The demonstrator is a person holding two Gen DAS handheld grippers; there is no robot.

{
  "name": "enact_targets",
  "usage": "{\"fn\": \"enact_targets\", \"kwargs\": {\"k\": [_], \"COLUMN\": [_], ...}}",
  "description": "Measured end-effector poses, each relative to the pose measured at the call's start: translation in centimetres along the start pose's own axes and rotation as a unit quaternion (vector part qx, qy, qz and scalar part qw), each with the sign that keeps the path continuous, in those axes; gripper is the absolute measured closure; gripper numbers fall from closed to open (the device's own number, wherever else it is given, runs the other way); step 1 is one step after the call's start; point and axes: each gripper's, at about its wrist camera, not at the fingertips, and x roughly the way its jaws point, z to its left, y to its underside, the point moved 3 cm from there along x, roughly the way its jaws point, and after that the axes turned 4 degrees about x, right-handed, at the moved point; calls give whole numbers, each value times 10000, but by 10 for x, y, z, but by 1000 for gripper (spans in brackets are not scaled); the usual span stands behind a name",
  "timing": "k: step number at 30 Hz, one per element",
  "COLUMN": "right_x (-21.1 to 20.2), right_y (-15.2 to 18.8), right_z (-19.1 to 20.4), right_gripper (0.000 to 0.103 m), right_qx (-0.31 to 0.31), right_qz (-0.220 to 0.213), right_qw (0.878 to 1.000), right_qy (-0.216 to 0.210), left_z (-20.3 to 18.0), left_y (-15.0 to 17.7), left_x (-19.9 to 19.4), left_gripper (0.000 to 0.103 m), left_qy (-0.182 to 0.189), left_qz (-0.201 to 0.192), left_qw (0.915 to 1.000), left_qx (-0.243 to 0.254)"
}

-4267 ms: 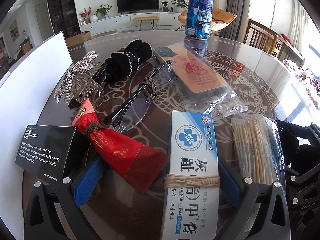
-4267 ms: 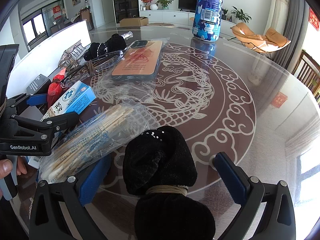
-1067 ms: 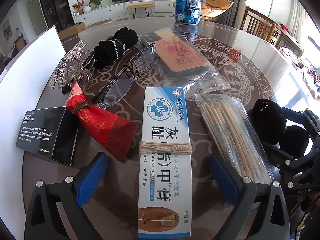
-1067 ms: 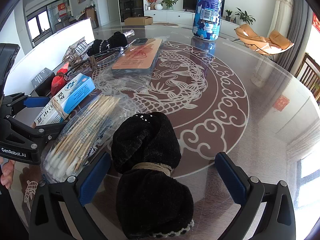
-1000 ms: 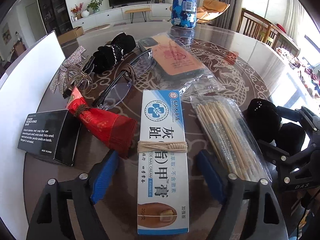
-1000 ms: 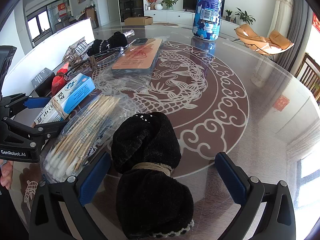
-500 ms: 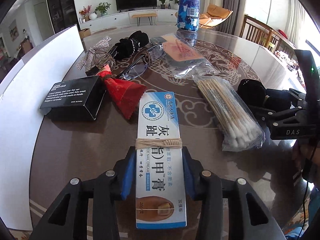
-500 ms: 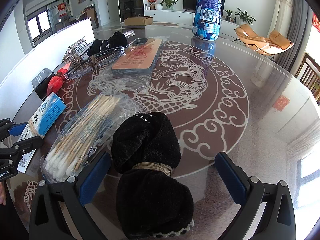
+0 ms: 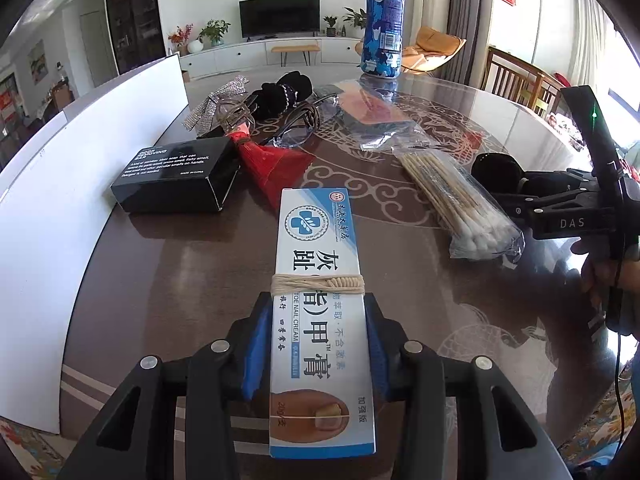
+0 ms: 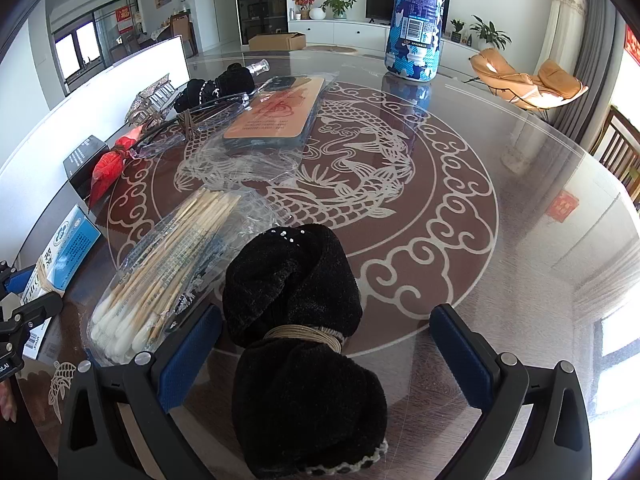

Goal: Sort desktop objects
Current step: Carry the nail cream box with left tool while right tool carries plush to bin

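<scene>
We pinch the toe nail cream box between the blue pads of our left gripper; the pads press flat on both long sides just below its string wrap. The box points toward twelve o'clock over the glass-topped round table. At one o'clock from it lies the bag of cotton swabs, at eleven o'clock the black soap bar box, with the red packet between them. Our right gripper stands with fingers spread wide, and the black string-tied cloth bundle lies between them, touching neither pad. The blue camouflage bottle stands at twelve o'clock.
</scene>
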Motion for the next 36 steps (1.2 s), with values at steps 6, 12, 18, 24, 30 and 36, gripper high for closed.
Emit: {"fn": "enact_targets", "kwargs": {"k": [6, 12, 18, 24, 30, 36], "right_x": [0, 0, 2, -1, -27, -80], "right_y": [0, 0, -4, -6, 12, 63], "right_z": [0, 0, 1, -13, -4, 3], "right_gripper": [0, 0, 0, 23, 66, 66], "right_qx": [0, 0, -413, -390, -465, -18], "right_qz": [0, 1, 269, 630, 375, -24], "right_qw": [10000, 10000, 9984, 9971, 9977, 9977], "right_qy": [0, 0, -276, -198, -333, -676], "left_z": [0, 0, 1, 1, -2, -1], "left_y": [0, 0, 0, 2, 7, 15], "left_x": [-1, -1, -2, -4, -8, -23], "left_gripper": [60, 60, 60, 60, 60, 60], "left_qy": [11, 12, 12, 24, 171, 481], "left_qz": [2, 2, 3, 0, 22, -76], "left_qw": [10000, 10000, 10000, 10000, 9998, 9986], "left_qx": [13, 7, -5, -8, -28, -220]}}
